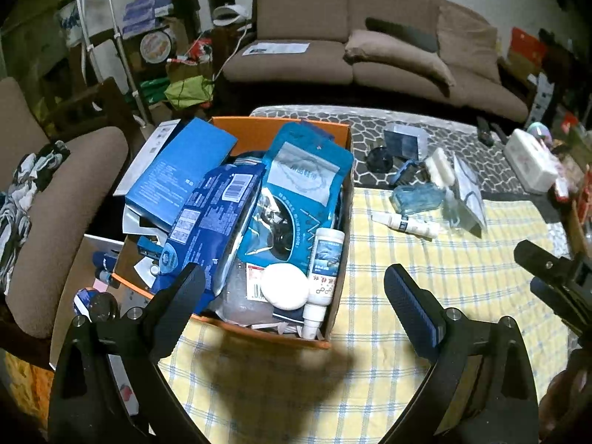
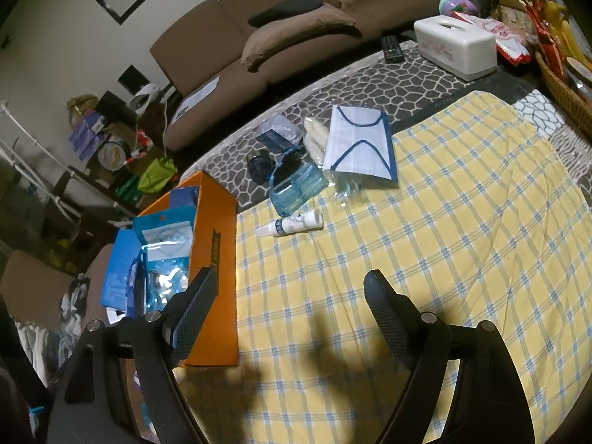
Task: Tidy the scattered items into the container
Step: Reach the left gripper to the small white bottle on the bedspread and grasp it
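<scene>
An orange box (image 1: 338,199) (image 2: 218,259) stands at the table's left end, heaped with blue packets, a white round lid and a white bottle. My left gripper (image 1: 294,285) is open and empty over its near end. My right gripper (image 2: 290,288) is open and empty above the yellow checked cloth (image 2: 444,259), beside the box's right wall. Farther back lie a white tube (image 2: 292,224) (image 1: 405,224), a clear blue case (image 2: 298,187) (image 1: 418,198), a packet of masks (image 2: 360,144) (image 1: 468,194), a dark round lid (image 2: 261,164) (image 1: 379,157) and a clear bag (image 2: 277,135).
A white tissue box (image 2: 457,46), a remote (image 2: 390,48) and snack packets stand at the table's far right, with a wicker basket (image 2: 566,88) at its edge. A brown sofa (image 1: 370,44) runs behind the table. An armchair (image 1: 55,199) with clothes sits left of the box.
</scene>
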Demonstrator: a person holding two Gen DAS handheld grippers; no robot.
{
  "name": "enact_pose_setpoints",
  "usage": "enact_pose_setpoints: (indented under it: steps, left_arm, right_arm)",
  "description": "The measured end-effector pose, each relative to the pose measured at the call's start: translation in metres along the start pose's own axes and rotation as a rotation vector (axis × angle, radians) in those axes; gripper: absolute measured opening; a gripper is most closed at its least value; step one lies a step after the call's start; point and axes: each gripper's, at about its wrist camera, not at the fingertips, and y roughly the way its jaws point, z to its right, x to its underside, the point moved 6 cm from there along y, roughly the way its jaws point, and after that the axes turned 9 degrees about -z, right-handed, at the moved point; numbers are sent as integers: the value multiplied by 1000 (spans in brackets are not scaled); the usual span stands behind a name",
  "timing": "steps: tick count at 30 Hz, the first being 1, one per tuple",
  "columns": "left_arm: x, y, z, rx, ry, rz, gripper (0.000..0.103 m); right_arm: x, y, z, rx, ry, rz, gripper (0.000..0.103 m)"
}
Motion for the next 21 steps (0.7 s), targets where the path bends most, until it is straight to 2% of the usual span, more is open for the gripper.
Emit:
enact_pose_setpoints:
  steps: [6,10,13,15,17,19,21]
  left_arm:
    - [-1,-9,9,20,21,21,97]
    - [-1,-6,24,59,44,23,97]
    - [-1,4,45,104,48,-6,97]
    - [-4,11,66,146,63,-21,97]
    - [-8,19,88,155,93,-22,97]
    - [-16,35,112,144,119,-25,101]
    - [-24,66,142,144,161,-72,102]
  right_arm:
    - [-4,0,5,11,-12,2,83]
    - [-16,0,27,66,-37,-18,83]
    - [-29,-2,51,174,-92,-31,83]
    - [-38,-1,72,291,-131,-39,83]
    - [-42,3,90,357,-141,-43,83]
    - [-43,11,110,384,-118,-73,83]
    - [-46,17,123,366,-76,-96,83]
